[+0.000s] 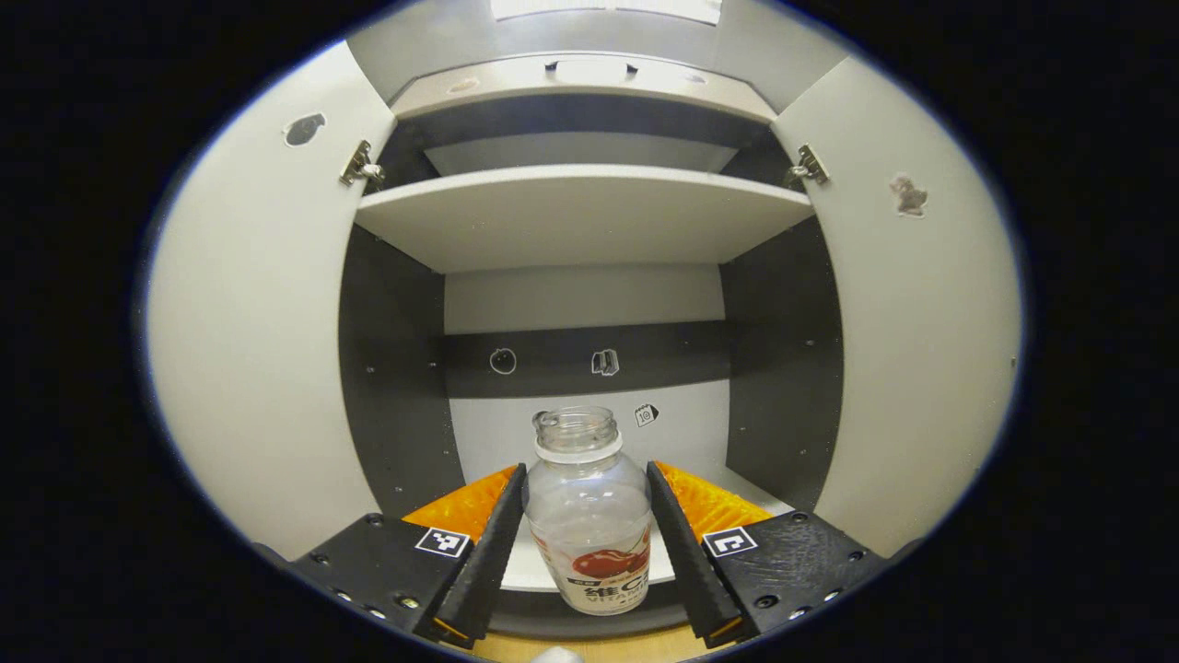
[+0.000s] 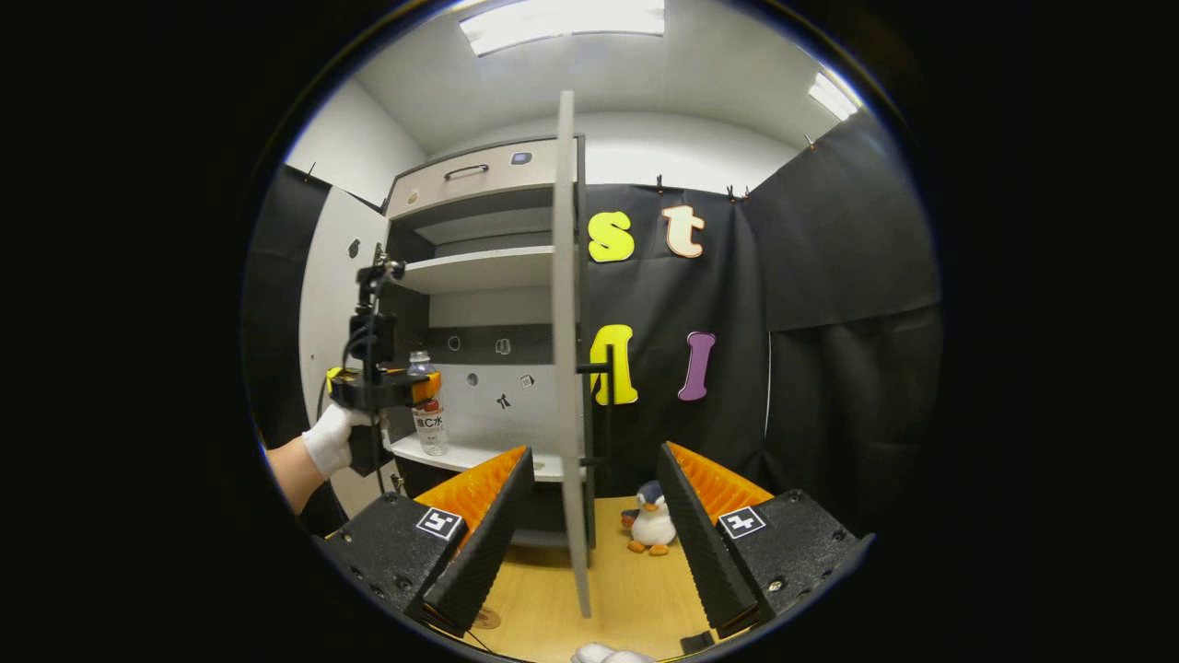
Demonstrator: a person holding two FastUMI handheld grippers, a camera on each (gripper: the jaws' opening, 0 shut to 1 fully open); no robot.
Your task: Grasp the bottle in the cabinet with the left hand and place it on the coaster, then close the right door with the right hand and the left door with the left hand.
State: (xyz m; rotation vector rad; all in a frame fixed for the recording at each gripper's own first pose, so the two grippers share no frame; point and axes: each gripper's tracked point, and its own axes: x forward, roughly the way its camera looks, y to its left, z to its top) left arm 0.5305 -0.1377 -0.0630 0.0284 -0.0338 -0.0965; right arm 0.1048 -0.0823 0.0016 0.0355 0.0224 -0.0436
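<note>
In the left gripper view, my left tongs point(image 1: 588, 516) straddle the bottle point(image 1: 588, 511), which stands uncapped on the cabinet's lower shelf point(image 1: 737, 479), between the open left door point(image 1: 258, 350) and right door point(image 1: 912, 350). The fingers point(image 1: 497, 539) sit right against the bottle's sides; I judge them clamped on it, though the contact is tight enough only to look so. So I take the step in hand to be the grasp itself. Next I would need to lift the bottle free of the shelf, draw it out between the doors and carry it to the coaster, which I cannot pick out for certain.

In the right gripper view, my right tongs point(image 2: 594, 502) stand wide apart, holding nothing, with the edge of the right door point(image 2: 566, 322) seen between them but farther off. Beyond, a gloved hand point(image 2: 333, 440) holds the left tongs point(image 2: 419, 387) at the bottle point(image 2: 429, 414). A toy penguin point(image 2: 651, 520) sits on the worktop point(image 2: 636, 589).
</note>
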